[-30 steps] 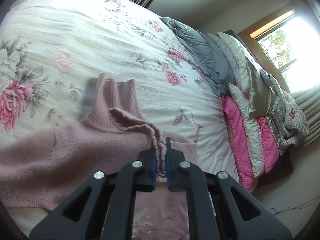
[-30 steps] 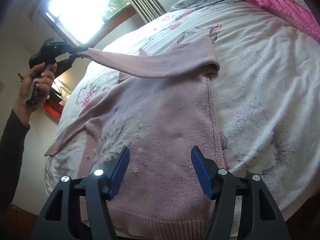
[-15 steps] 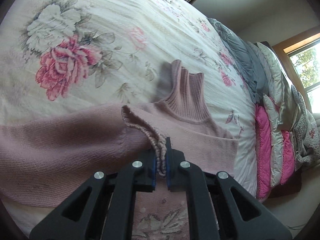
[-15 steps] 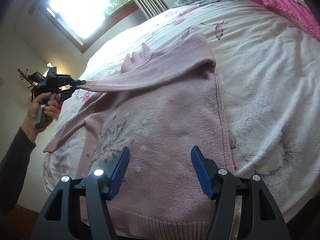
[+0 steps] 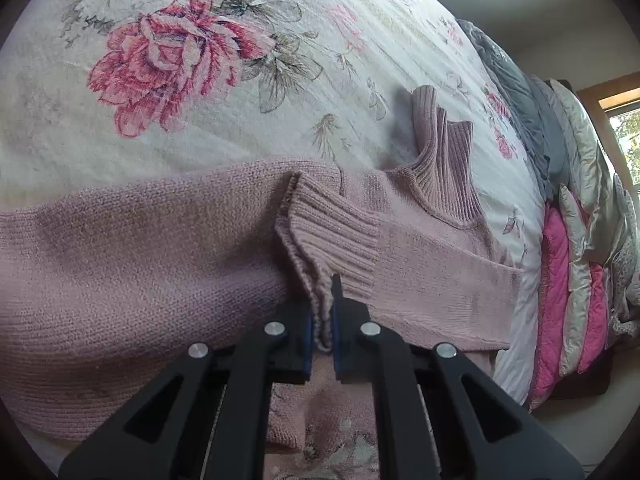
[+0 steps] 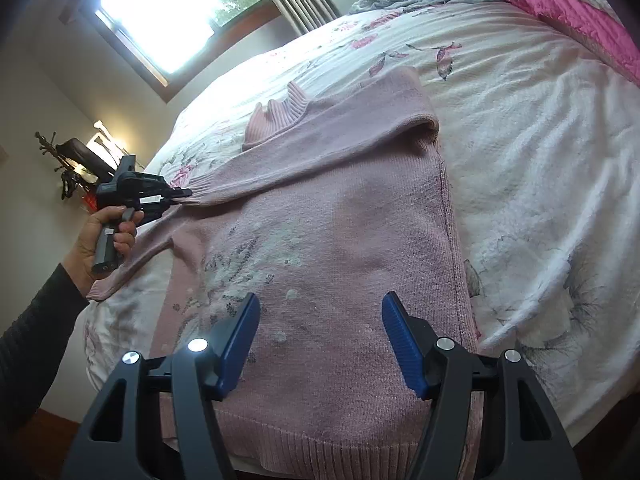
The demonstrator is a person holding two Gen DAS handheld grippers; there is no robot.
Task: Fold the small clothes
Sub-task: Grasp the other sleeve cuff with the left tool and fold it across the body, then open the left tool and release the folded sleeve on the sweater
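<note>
A pink knit sweater (image 6: 328, 248) lies face up on the floral bedspread (image 6: 540, 152), hem toward me, ribbed collar (image 6: 280, 116) at the far end. One sleeve (image 6: 304, 160) is folded across the chest. My left gripper (image 5: 323, 320) is shut on that sleeve's ribbed cuff (image 5: 332, 236), low over the other shoulder and sleeve (image 5: 120, 272). The right wrist view shows the same left gripper (image 6: 180, 194) held by a hand at the sweater's left side. My right gripper (image 6: 320, 340) hangs open above the lower front of the sweater, holding nothing.
Grey and pink bedding with pillows (image 5: 568, 248) is piled at the head of the bed. A bright window (image 6: 168, 12) with curtains sits behind the bed. A dark stand (image 6: 68, 160) is by the wall at left. The bed edge (image 6: 580, 420) drops off at lower right.
The left gripper has carried the cuff across the chest and lowered it toward the opposite shoulder; the sleeve now lies nearly flat. The right gripper has stayed open over the hem area.
</note>
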